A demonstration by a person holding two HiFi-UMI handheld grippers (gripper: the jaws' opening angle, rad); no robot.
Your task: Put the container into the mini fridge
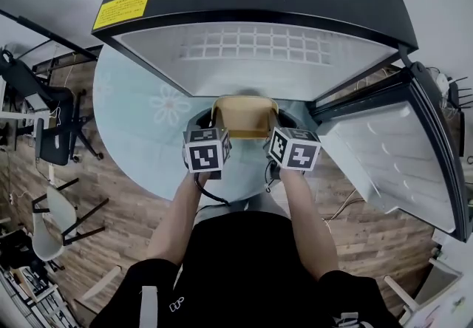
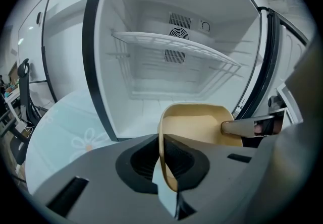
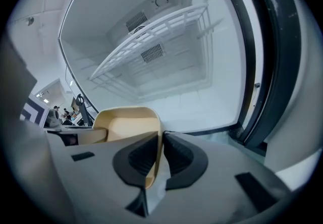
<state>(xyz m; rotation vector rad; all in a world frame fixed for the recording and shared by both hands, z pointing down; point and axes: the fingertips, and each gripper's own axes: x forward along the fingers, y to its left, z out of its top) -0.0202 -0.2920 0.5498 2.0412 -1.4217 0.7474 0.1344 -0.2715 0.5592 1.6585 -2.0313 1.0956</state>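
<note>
A tan open container (image 1: 245,115) hangs between my two grippers just in front of the open mini fridge (image 1: 255,60). My left gripper (image 2: 164,162) is shut on the container's left rim (image 2: 161,137). Shut on the opposite rim (image 3: 157,140) is my right gripper (image 3: 155,160). In the head view the left gripper (image 1: 207,148) and right gripper (image 1: 294,147) sit side by side at the container's near edge. The fridge interior (image 2: 171,81) is white, with a wire shelf (image 2: 174,46) across the middle and a bare floor below it.
The fridge door (image 1: 403,149) stands swung open to the right, its dark gasket (image 3: 272,56) close beside my right gripper. A pale round rug with a flower print (image 1: 148,120) lies under the fridge on wood flooring. Chairs (image 1: 52,127) stand at the left.
</note>
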